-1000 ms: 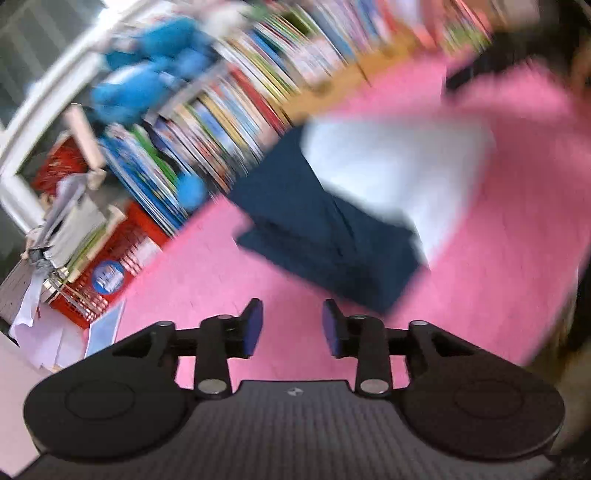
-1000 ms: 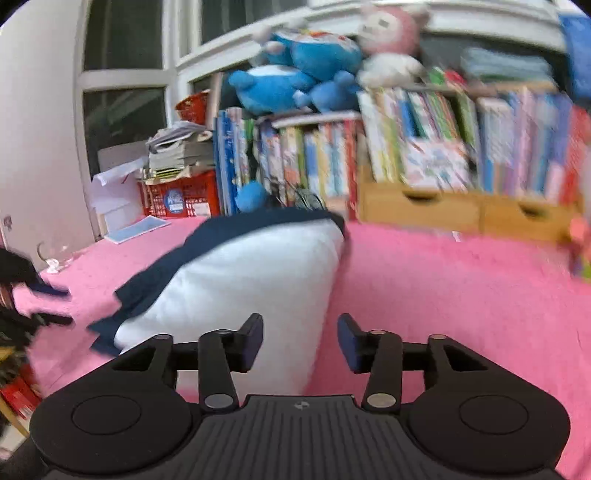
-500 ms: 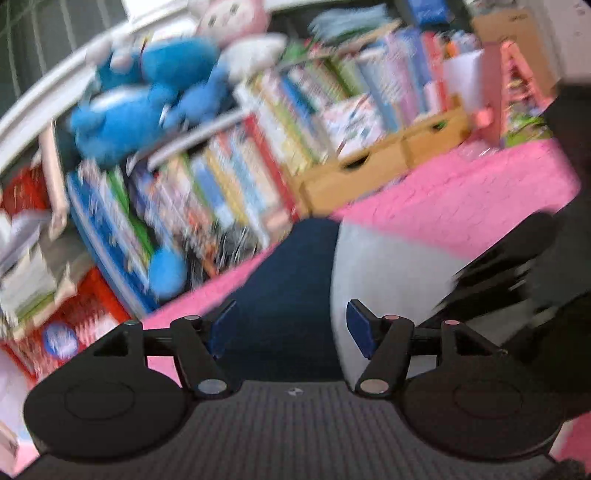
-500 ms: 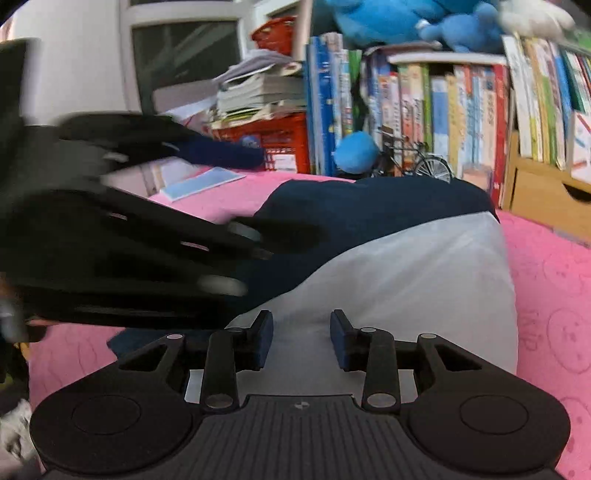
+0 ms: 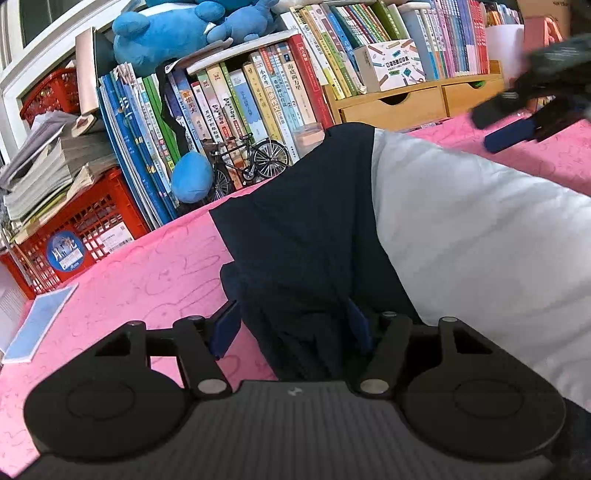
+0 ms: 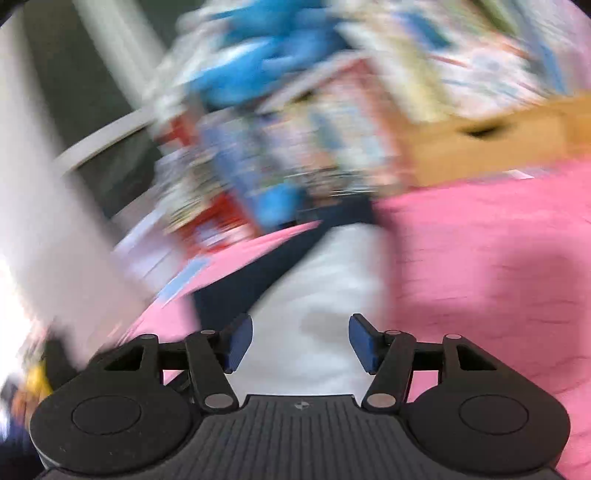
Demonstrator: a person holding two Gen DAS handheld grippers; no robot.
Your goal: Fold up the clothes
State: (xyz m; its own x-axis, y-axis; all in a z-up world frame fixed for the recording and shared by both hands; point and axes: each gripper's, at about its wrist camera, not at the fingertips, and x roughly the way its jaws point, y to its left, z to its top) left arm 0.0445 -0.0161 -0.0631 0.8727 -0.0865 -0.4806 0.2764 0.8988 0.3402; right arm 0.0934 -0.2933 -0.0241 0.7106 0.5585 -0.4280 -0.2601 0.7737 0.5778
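Pink bedding [image 5: 140,273] carries the navy-and-white garment [image 5: 317,236] before a bookshelf [image 5: 236,96]. Left gripper [image 5: 293,326] straddles its navy fold, jaws closing, pads not pressing. Right gripper [image 6: 301,341] hangs over the white panel, jaws opening.

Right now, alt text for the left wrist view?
The left gripper, jaws closing, straddles a bunched navy fold of a navy-and-white garment lying on a pink cloth. Behind stand a packed bookshelf, blue plush toys and a red crate.
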